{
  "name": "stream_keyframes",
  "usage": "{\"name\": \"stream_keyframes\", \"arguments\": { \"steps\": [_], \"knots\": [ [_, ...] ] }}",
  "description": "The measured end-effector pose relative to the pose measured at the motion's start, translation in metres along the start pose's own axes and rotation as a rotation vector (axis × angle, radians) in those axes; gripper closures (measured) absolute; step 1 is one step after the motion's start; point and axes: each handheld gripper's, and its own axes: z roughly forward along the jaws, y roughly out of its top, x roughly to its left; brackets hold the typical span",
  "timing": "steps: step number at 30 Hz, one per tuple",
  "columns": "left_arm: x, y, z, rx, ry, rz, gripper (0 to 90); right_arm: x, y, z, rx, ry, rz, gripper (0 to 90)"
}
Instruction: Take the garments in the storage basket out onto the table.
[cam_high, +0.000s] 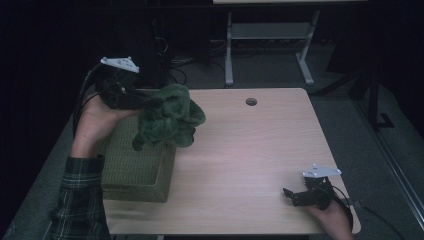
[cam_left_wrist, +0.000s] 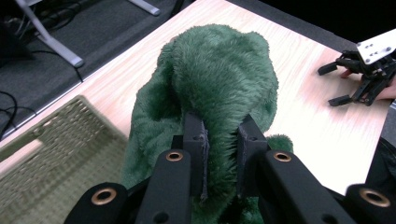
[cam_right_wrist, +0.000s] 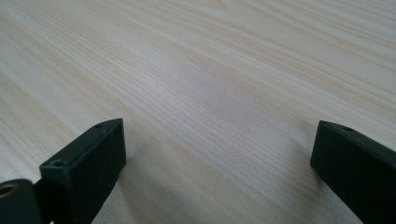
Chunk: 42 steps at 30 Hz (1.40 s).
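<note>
The left gripper (cam_high: 131, 97) has its jaws pinched narrow on a fold of a green plush cloth (cam_high: 169, 117), which hangs in the air above the far right corner of a woven green basket (cam_high: 137, 165) that sits at the left edge of the table (cam_high: 250, 150). In the left gripper view the pads bite only a thin ridge of the fluffy fabric (cam_left_wrist: 219, 93), while the greater bulk of it bulges forward and droops free below and to the sides. That small bite is the main risk: the pile is soft and slippery, and a quick swing or jolt could let the fold creep out of the jaws, dropping the cloth onto the table or half across the basket rim. The loose hanging part could also drag on the basket wall and snag the weave, tugging the basket toward the table's left edge or tipping it, since nothing steadies it. The right gripper (cam_high: 295, 195) rests near the front right corner of the table, its jaws spread wide over bare wood (cam_right_wrist: 196, 93) and holding nothing; it sits well apart from the basket, so it seems poorly placed to brace the basket or catch a slipping cloth.
</note>
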Motion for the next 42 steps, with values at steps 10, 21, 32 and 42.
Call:
{"name": "stream_keyframes", "arguments": {
  "steps": [10, 21, 32, 42],
  "knots": [
    [-0.015, 0.011, 0.024, 0.005, -0.035, 0.017, 77.7, 0.0, 0.0, 0.0, 0.0, 0.0, 0.0, 3.0],
    [-0.034, 0.02, 0.054, 0.019, -0.086, 0.039, 77.8, 0.0, 0.0, 0.0, 0.0, 0.0, 0.0, 3.0],
    [-0.057, 0.027, 0.089, 0.027, -0.116, 0.064, 77.9, 0.0, 0.0, 0.0, 0.0, 0.001, 0.003, 3.0],
    [-0.077, 0.029, 0.12, 0.034, -0.156, 0.073, 77.8, 0.0, 0.0, 0.0, 0.0, 0.001, 0.003, 3.0]
  ]
}}
